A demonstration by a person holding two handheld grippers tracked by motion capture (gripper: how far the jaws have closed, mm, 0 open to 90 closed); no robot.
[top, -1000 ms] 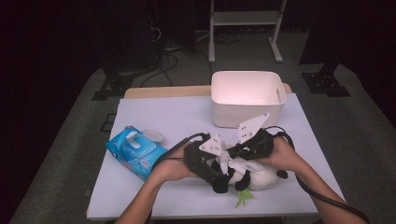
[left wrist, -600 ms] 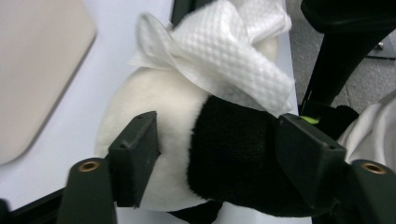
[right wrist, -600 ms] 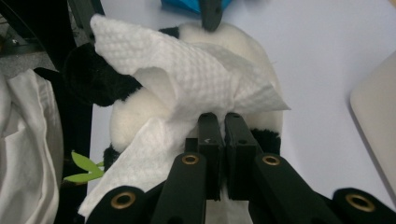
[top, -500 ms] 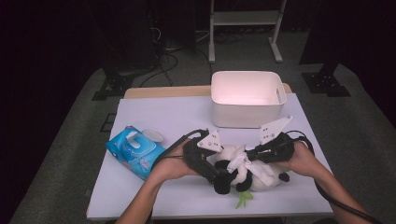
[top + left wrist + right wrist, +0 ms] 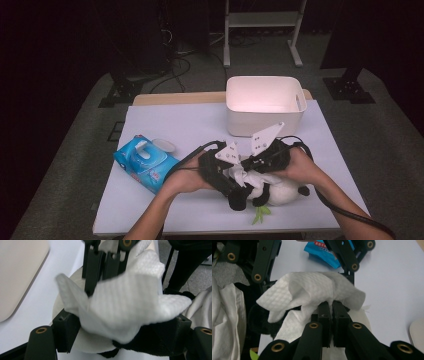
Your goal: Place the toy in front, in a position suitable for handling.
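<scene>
A pale lavender tabletop point(image 5: 170, 125) stands in a dark room over grey floor. At its six o'clock edge lies the plush panda point(image 5: 272, 192). A crumpled, quilted white wipe point(image 5: 312, 293) is pinched in the right gripper point(image 5: 331, 305); the left gripper point(image 5: 125, 335) straddles the panda's head, its jaws having just been moving.

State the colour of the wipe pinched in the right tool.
White, with a fine embossed texture; the wipe shows best in the right gripper view.
</scene>
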